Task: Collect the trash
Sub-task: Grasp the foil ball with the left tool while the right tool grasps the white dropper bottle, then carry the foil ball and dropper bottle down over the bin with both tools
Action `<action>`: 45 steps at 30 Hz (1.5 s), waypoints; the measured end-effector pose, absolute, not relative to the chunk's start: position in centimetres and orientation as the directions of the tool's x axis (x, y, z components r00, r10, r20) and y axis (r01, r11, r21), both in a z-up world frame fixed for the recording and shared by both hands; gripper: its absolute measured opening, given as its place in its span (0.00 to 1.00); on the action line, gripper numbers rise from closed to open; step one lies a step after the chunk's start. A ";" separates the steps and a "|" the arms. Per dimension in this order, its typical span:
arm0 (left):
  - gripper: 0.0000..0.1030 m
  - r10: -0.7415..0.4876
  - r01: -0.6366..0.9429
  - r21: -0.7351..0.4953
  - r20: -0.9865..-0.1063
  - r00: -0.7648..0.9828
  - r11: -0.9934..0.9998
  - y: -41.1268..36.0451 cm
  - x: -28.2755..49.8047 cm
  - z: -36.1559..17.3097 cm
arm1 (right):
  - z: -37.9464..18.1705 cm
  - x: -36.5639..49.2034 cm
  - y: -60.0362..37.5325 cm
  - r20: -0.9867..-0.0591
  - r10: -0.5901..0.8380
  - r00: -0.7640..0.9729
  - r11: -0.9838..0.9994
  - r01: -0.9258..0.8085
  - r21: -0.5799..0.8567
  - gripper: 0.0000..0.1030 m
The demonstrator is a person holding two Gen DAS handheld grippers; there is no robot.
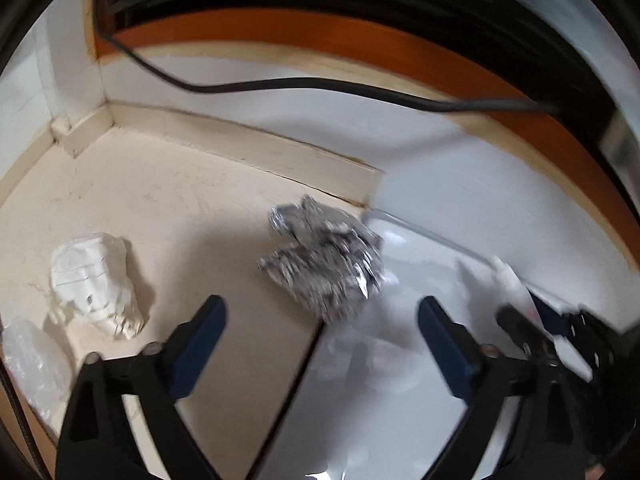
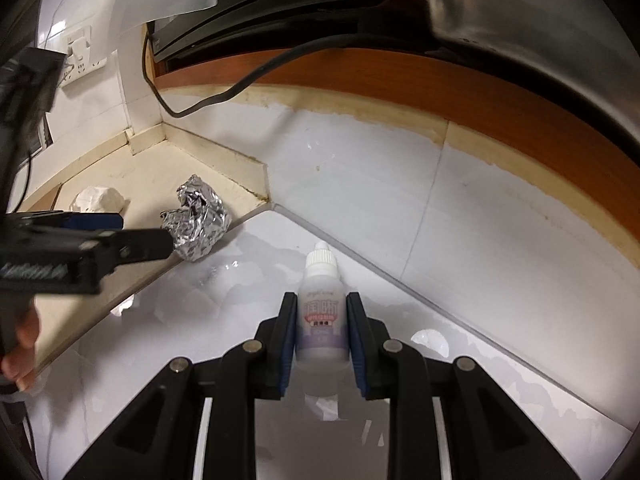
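R gripper [image 2: 322,332]: jaws clamped on small white dropper bottle [image 2: 322,320], cap pointing away from cam, bottle held above glossy white surface [image 2: 460,380]. Pads press both sides of label.

L gripper [image 1: 322,320]: jaws spread wide, nothing between pads. Frame blurred. In R view it comes in from left edge, a hand [image 2: 18,344] on its grip, tip just beside foil.

Crumpled foil ball [image 1: 320,256]: sits at edge where cream floor [image 1: 160,200] meets white surface, just ahead of L tips; contact w/ L tip can't tell.

Further left: crumpled white paper wad [image 1: 94,284] on cream floor, well apart from foil. Clear plastic scrap [image 1: 32,364] nr it, at frame edge.

Far: cream skirting [image 1: 248,148], white wall, black cable [image 1: 280,86] running across, orange-brown wood trim [image 1: 360,44].
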State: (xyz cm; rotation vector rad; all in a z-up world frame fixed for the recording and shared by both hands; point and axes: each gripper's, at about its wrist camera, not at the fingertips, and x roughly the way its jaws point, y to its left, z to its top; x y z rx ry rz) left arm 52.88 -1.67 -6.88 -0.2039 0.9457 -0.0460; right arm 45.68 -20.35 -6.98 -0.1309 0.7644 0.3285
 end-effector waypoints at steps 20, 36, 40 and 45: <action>0.79 -0.051 -0.115 -0.133 -0.844 0.534 0.984 -2.6 57.5 -8.9 | -7.2 47.3 -20.9 -0.722 0.281 0.633 0.936 -0.348 0.059 0.23; 0.78 -0.105 -0.006 -0.132 -0.812 0.573 0.991 -3.2 48.2 -5.0 | -7.8 46.4 -20.7 -0.732 0.205 0.650 0.967 -0.248 0.050 0.23; 0.78 -0.126 0.053 -0.117 -0.809 0.575 0.992 -3.2 42.8 -3.2 | -7.1 43.2 -20.3 -0.736 0.212 0.642 0.968 -0.244 0.066 0.23; 0.78 -0.168 0.106 -0.131 -0.799 0.577 0.986 -2.0 36.2 -1.4 | -5.0 37.5 -19.7 -0.723 0.258 0.641 0.959 -0.260 0.111 0.23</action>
